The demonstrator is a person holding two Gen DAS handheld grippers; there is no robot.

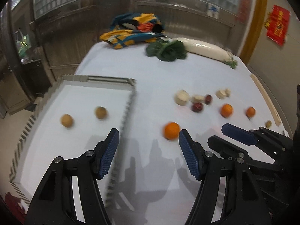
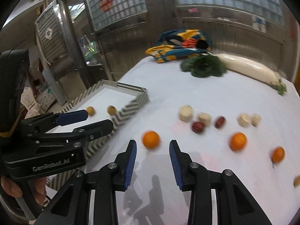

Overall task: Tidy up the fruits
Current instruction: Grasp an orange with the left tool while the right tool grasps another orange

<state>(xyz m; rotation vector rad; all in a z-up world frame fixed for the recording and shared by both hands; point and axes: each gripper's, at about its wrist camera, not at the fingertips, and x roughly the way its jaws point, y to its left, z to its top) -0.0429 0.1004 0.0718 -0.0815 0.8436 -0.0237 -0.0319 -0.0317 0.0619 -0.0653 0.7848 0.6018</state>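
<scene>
A white tray with a zigzag rim [image 1: 129, 101] [image 2: 131, 110] sits at the left and holds two brown round fruits [image 1: 66, 120] [image 1: 101, 112] [image 2: 111, 110]. Three oranges lie on the white table: one nearest [image 1: 171, 130] [image 2: 151, 139], two further right [image 1: 226, 110] [image 1: 250, 112] [image 2: 238, 141] [image 2: 278, 154]. Two red dates [image 1: 196, 106] [image 2: 198, 126] and several pale cut pieces [image 1: 181, 97] [image 2: 185, 113] lie behind. My left gripper [image 1: 149, 142] [image 2: 97, 120] is open and empty over the tray's right rim. My right gripper [image 2: 152, 150] [image 1: 218, 133] is open and empty just short of the nearest orange.
At the far end lie a colourful bag [image 1: 135, 30] [image 2: 180, 45], a leafy green vegetable [image 1: 168, 50] [image 2: 204, 65] and a white radish [image 1: 204, 47] [image 2: 251, 69]. A small brown fruit [image 1: 268, 124] [image 2: 296, 181] lies near the right edge. Metal wall panels stand behind.
</scene>
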